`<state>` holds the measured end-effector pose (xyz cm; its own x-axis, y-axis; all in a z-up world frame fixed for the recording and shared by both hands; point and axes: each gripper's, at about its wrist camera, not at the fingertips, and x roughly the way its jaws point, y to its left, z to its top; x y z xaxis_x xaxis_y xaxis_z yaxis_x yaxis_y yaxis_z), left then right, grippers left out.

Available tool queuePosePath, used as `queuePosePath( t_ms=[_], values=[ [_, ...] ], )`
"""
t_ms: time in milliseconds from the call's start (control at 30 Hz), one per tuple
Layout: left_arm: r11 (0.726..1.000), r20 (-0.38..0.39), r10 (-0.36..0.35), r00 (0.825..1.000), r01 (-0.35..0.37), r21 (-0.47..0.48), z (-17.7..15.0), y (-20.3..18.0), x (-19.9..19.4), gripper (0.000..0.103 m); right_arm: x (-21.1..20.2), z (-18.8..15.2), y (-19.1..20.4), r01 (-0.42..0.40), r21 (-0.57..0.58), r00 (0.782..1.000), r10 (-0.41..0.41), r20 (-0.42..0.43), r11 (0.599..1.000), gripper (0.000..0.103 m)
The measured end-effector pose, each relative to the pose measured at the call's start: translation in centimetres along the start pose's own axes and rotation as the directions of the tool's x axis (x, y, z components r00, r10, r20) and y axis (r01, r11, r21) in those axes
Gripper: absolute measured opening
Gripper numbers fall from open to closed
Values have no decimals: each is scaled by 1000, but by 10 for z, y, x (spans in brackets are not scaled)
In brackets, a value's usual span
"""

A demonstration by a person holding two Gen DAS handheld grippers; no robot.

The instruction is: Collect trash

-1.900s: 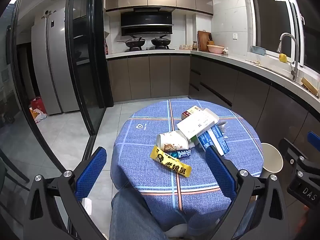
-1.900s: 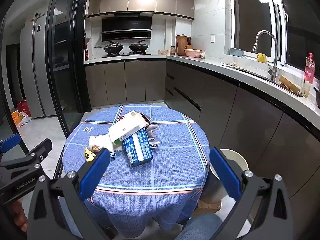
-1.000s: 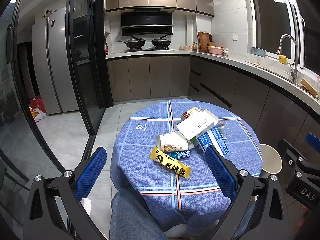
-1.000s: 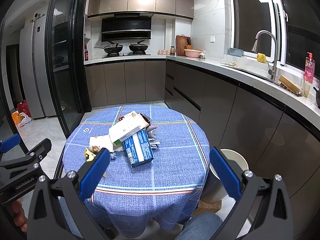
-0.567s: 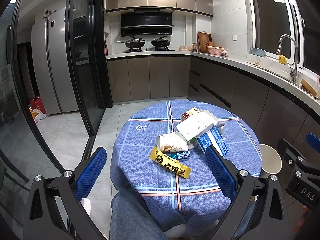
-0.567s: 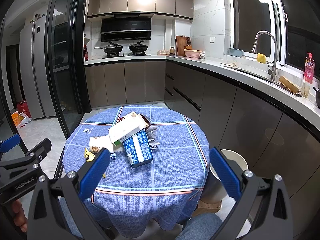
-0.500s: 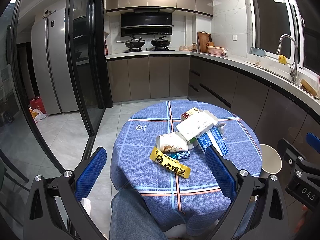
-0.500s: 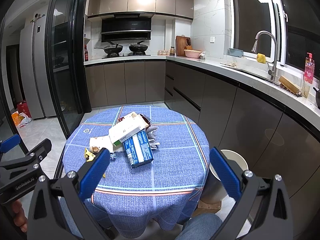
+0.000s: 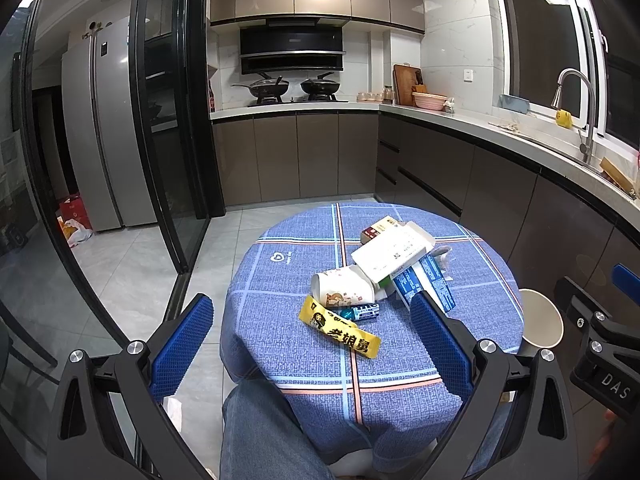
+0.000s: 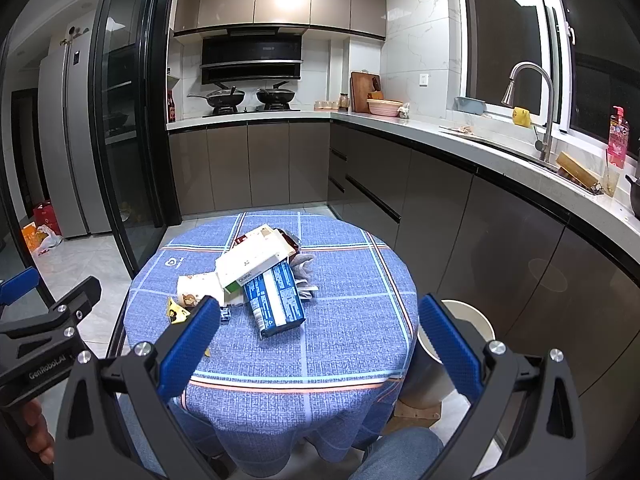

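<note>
Left wrist view: left gripper point(image 9: 310, 332) spread wide, nothing between the blue pads, hanging back off the near edge of the round table point(image 9: 280, 280) with its blue plaid cloth. Trash heap dead ahead, centre of frame: yellow wrapper point(image 9: 339, 333) closest, long axis slanting from upper left down to lower right, so not square to the fingers and probably needing a wrist twist before any pinch. Just behind it a small blue wrapper point(image 9: 362, 313), then a paper cup point(image 9: 342, 290) tipped on its side, mouth toward the left of frame, with a white box point(image 9: 394, 252) leaning over a blue carton point(image 9: 426, 286). Right wrist view: right gripper point(image 10: 320, 336) equally wide and empty, blue carton point(image 10: 276, 300) just above centre, long axis running roughly away from the camera with a slight lean. Bin point(image 10: 466, 322) down at lower right beside the table, so seemingly handier for the right side. Yellow wrapper looks like the left's job, carton the right's.
</note>
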<state>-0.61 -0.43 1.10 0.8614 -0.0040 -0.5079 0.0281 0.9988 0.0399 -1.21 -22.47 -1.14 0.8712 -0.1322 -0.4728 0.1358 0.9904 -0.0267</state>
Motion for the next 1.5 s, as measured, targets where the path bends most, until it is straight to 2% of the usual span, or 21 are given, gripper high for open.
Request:
queuePosePath(
  t_ms=[1500],
  values=[
    [1000,-12,-13,1000,13,-3,0,0,10,95,3,0,-1,0,3,1000,0,-4,1000,100]
  ],
)
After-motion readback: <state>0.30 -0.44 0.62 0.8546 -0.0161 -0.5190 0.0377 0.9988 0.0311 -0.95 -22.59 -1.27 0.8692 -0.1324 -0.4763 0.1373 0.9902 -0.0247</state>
